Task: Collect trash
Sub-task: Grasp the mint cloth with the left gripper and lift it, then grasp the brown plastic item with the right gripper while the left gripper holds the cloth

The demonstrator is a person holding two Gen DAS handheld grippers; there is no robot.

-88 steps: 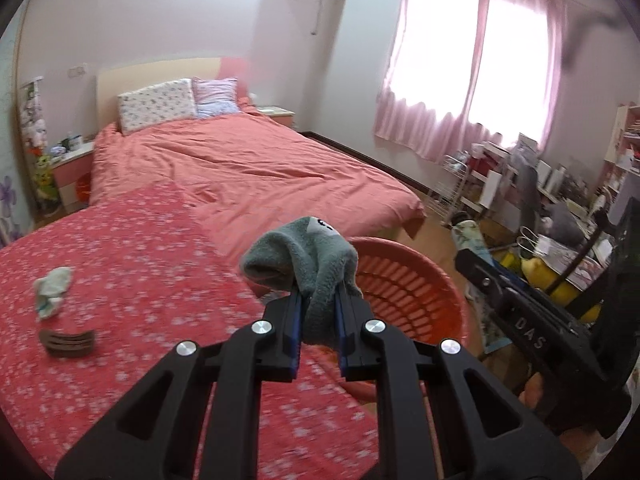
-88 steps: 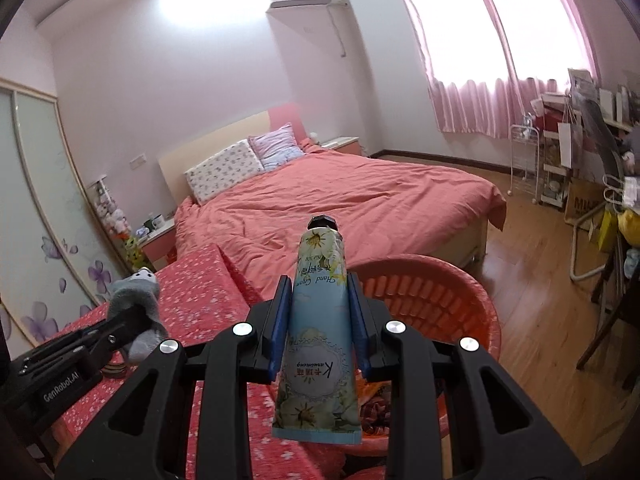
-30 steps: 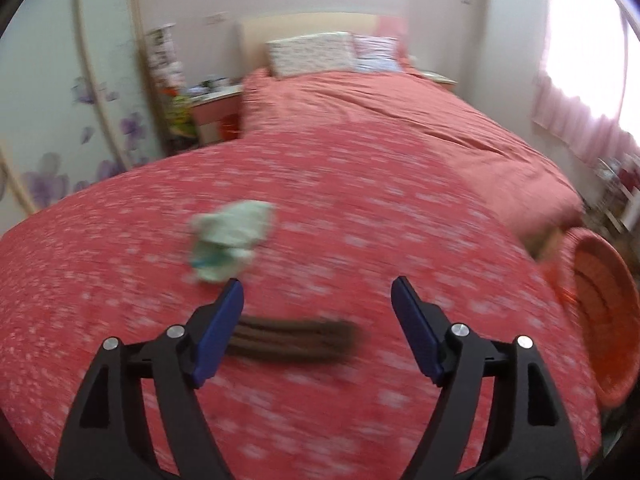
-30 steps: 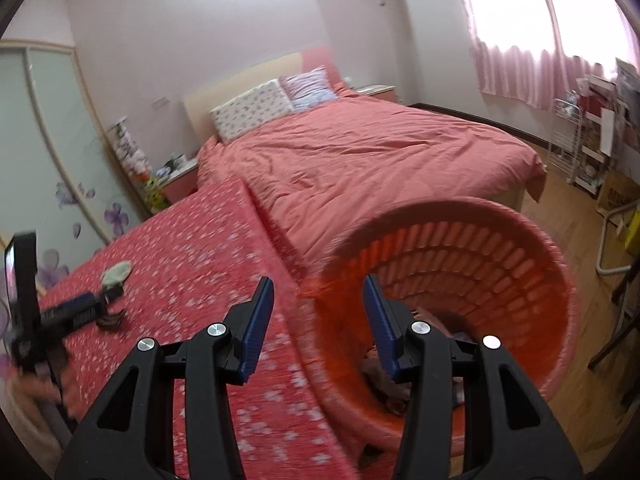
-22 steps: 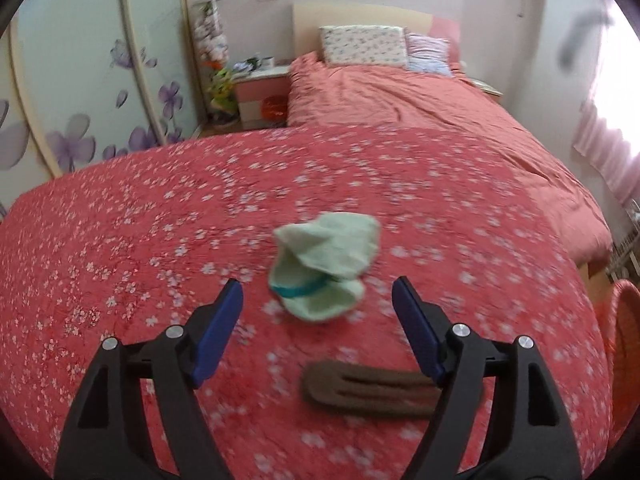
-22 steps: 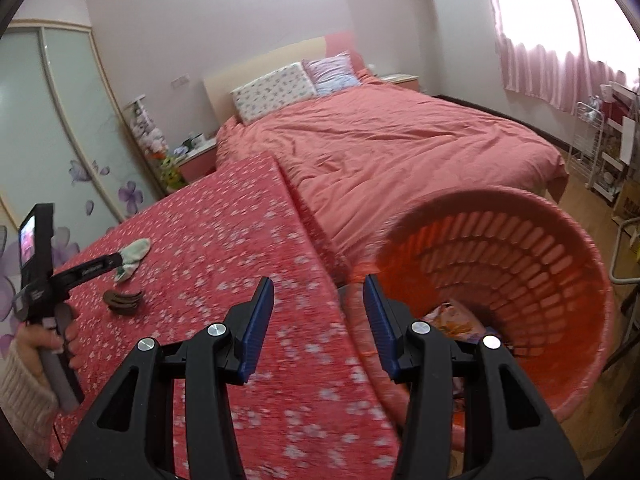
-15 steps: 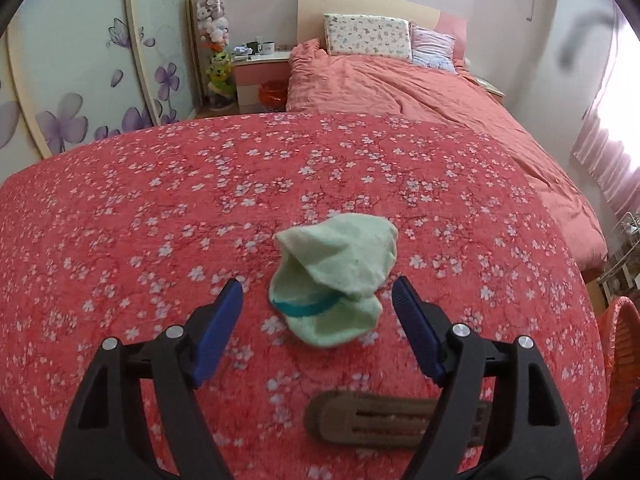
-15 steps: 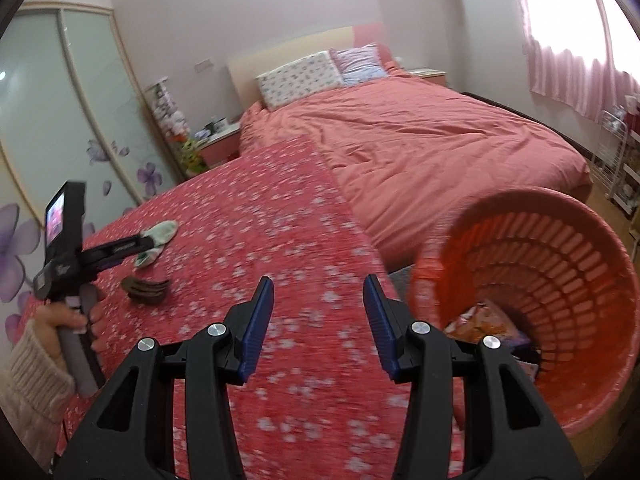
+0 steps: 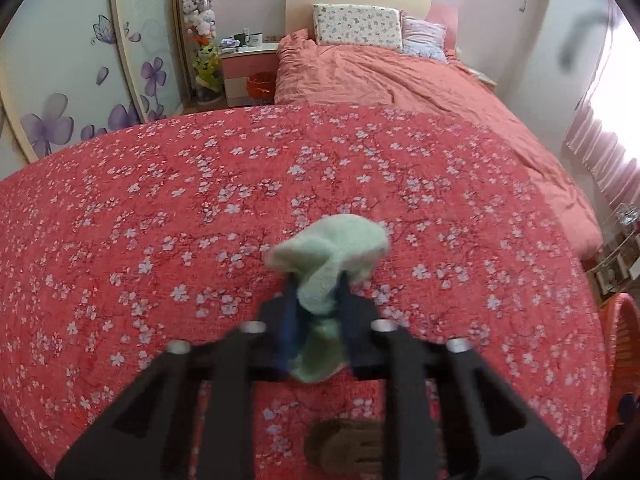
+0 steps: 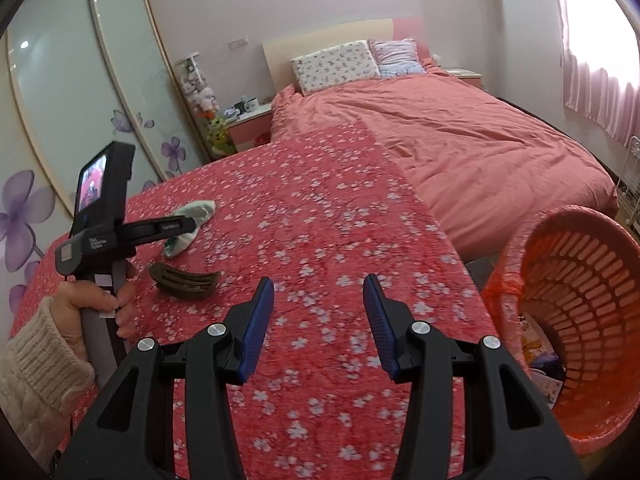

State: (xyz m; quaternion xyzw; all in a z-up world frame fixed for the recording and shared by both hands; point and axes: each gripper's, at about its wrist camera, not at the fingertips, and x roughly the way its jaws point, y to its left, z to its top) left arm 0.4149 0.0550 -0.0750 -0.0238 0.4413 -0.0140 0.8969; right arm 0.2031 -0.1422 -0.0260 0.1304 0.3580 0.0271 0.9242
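A pale green sock (image 9: pixel 336 248) lies on the red flowered cloth (image 9: pixel 200 208). My left gripper (image 9: pixel 318 300) has its blurred jaws closing around it, and the blue pads pinch its lower part. In the right wrist view the left gripper (image 10: pixel 188 225) rests on the sock (image 10: pixel 200 210), with a hand (image 10: pixel 92 296) on its handle. A brown comb-like piece (image 10: pixel 184 276) lies just in front of the sock; it also shows as the brown piece (image 9: pixel 344 446) under my left gripper. My right gripper (image 10: pixel 318 312) hangs open over the cloth with nothing between its fingers. The orange basket (image 10: pixel 560 216) stands to its right with trash inside.
A bed with a pink cover (image 10: pixel 460 132) lies beyond the table. A nightstand (image 9: pixel 248 68) and a wardrobe with purple flowers (image 10: pixel 60 120) stand at the left. The basket's rim (image 9: pixel 624 340) shows at the right edge in the left wrist view.
My left gripper came down over the green sock and its jaws went from wide open to pinched on it. My right gripper swung left, away from the basket, and stayed open.
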